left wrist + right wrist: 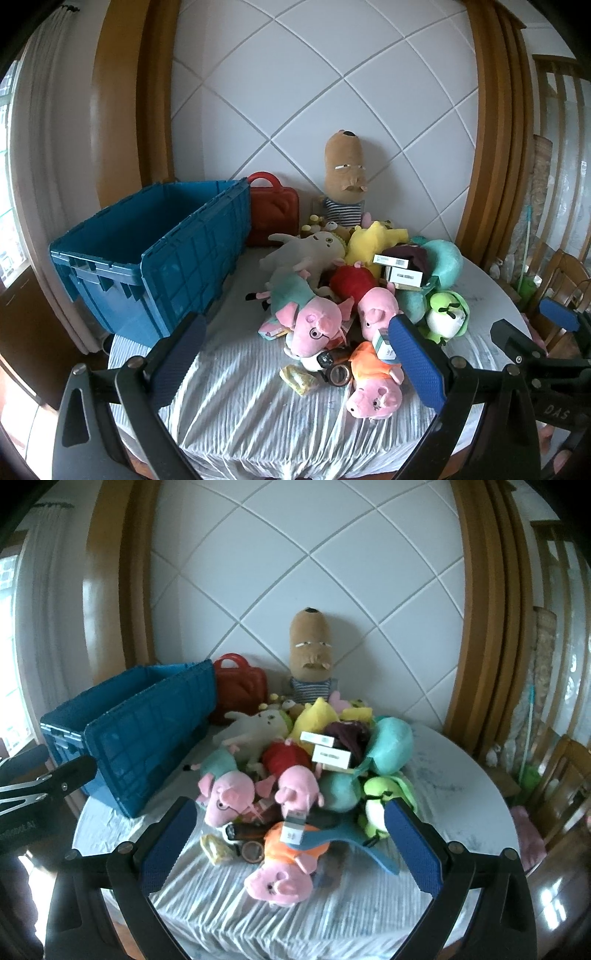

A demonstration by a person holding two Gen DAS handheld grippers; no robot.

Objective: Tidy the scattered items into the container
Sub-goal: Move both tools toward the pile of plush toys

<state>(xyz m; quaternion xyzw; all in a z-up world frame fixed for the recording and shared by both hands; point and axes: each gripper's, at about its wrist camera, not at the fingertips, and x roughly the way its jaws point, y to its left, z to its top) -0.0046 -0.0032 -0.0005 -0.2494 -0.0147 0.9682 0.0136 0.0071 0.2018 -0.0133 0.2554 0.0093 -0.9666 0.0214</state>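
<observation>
— Anything legible showing here?

— Very little. White letters reading "DAS" are showing on the black frame of the right gripper (535,334), at about four o'clock in the left wrist view.

— And the small boxes (402,277) lying on the toy pile?

— Their white labels are carrying dark print at about two o'clock of centre, but it is blurring past reading.

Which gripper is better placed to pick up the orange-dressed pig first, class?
Probably the right gripper: the orange-dressed pig lies centred between its open fingers. In the left wrist view, the pig sits off toward one finger of the left gripper.
</observation>
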